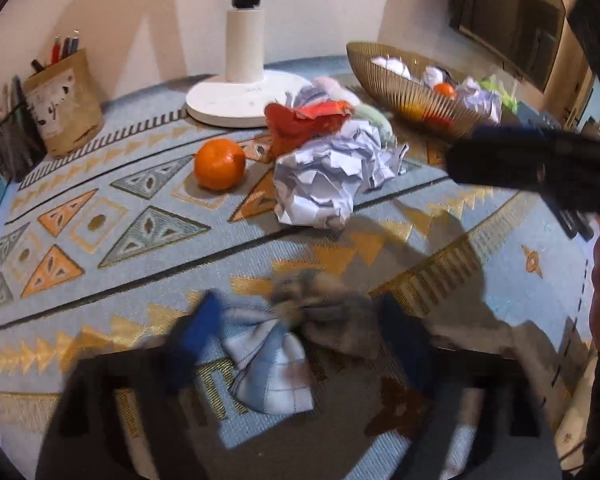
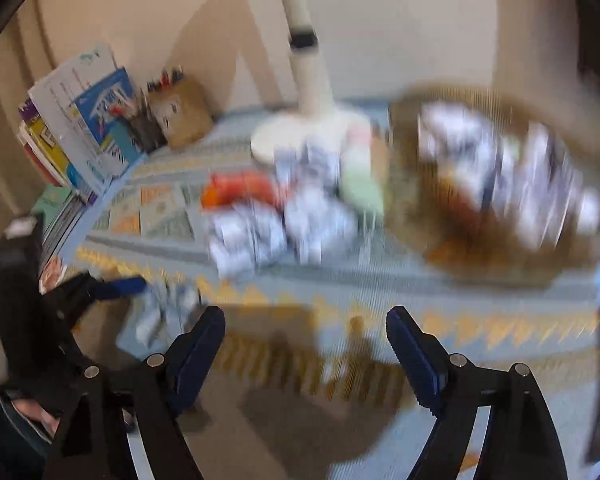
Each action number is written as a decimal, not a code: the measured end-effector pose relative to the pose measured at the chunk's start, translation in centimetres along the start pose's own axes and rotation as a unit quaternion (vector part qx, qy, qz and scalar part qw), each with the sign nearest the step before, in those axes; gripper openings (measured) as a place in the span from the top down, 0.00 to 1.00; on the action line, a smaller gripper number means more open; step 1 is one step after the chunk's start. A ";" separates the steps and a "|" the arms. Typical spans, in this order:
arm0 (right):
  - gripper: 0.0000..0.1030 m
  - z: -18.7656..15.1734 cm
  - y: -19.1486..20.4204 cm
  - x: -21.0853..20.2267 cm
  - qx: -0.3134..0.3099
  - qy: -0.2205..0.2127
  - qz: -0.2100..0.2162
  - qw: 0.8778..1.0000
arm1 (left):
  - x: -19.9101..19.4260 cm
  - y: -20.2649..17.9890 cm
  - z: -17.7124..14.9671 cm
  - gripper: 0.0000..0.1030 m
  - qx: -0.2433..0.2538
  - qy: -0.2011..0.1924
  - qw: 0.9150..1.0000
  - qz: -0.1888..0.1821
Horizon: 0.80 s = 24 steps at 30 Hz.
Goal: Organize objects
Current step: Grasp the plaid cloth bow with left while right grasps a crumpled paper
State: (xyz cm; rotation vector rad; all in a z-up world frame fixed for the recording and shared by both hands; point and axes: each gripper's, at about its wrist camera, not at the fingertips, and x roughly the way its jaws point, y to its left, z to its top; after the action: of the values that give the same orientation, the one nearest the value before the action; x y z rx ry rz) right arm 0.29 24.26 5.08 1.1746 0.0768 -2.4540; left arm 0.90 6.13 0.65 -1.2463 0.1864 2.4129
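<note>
A: Left wrist view first: what is the left gripper (image 1: pixel 300 344) doing?

B: Its fingers (image 1: pixel 196 336) look clenched on a bundle of checked cloth (image 1: pixel 272 368), with a grey-brown piece bunched beside it. It is blurred, so I judge the grasp from the way the cloth bulges between the blue pads. The bundle hangs over the patterned counter (image 1: pixel 100 280), nearer the camera than the wire bowl (image 1: pixel 404 92).

A: Why hold it there?

B: Probably to carry it off to wherever cloth belongs. The bowl already holds crumpled paper and an orange fruit, so I take it as the collecting place.

A: And what lies loose?

B: An orange (image 1: pixel 220 164), a crumpled paper ball (image 1: pixel 328 180) and a red scrap (image 1: pixel 300 120), all left of the bowl, near the white lamp base (image 1: pixel 244 100).

A: The right gripper (image 2: pixel 306 338)?

B: Its fingers (image 2: pixel 412 352) are spread wide with nothing between them, pointed at the counter short of the bowl. The view is smeared, so it seems to be in transit, likely free for the next loose item.
</note>
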 end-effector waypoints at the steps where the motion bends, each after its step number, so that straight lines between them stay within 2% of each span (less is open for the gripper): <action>1: 0.20 0.5 0.5 0.0 -0.006 -0.004 0.010 1.000 | -0.1 0.0 -0.1 0.44 0.004 -0.007 1.000 0.002; 2: 0.20 1.0 1.0 0.5 -0.010 -0.005 0.020 1.000 | -0.4 0.2 -0.3 0.48 0.008 -0.012 1.000 -0.010; 3: 0.20 1.3 1.6 1.2 -0.014 -0.001 0.022 1.000 | -0.7 0.5 -0.5 0.60 0.008 -0.017 0.999 -0.032; 4: 0.20 1.5 2.2 2.0 -0.017 0.002 0.015 1.000 | -0.9 0.8 -0.7 0.62 0.003 -0.016 0.999 -0.047; 6: 0.20 1.7 3.0 3.8 -0.019 0.014 0.012 1.000 | -1.1 1.7 -0.7 0.63 -0.006 -0.021 0.999 -0.037; 9: 0.20 1.8 3.8 5.8 -0.006 0.029 0.033 0.999 | -1.6 3.7 -0.7 0.63 -0.033 -0.034 0.998 -0.030; 13: 0.20 2.8 3.8 8.3 -0.001 0.040 -0.009 0.999 | -2.3 5.6 -0.8 0.63 -0.075 -0.066 0.993 -0.060; 16: 0.19 3.0 3.6 8.7 0.009 0.035 -0.008 0.999 | -2.4 6.4 -1.1 0.63 -0.094 -0.065 0.989 -0.092; 17: 0.28 3.0 3.7 8.6 0.005 0.034 -0.011 0.999 | -2.3 6.6 -1.1 0.63 -0.099 -0.065 0.988 -0.096; 18: 0.43 2.7 4.0 8.3 -0.006 0.030 -0.018 0.999 | -2.4 6.7 -1.0 0.63 -0.103 -0.067 0.987 -0.100; 20: 0.59 2.2 4.3 7.5 -0.014 0.025 0.008 1.000 | -2.5 6.7 -1.1 0.63 -0.102 -0.072 0.987 -0.100; 24: 0.59 0.0 4.4 5.1 -0.030 0.024 -0.007 0.999 | -2.4 6.0 -1.1 0.63 -0.084 -0.075 0.989 -0.094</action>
State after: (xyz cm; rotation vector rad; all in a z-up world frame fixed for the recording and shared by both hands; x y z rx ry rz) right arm -0.83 18.48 1.75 1.2118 0.1727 -2.4185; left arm 0.42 -0.40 1.51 -1.0900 -0.1754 2.3830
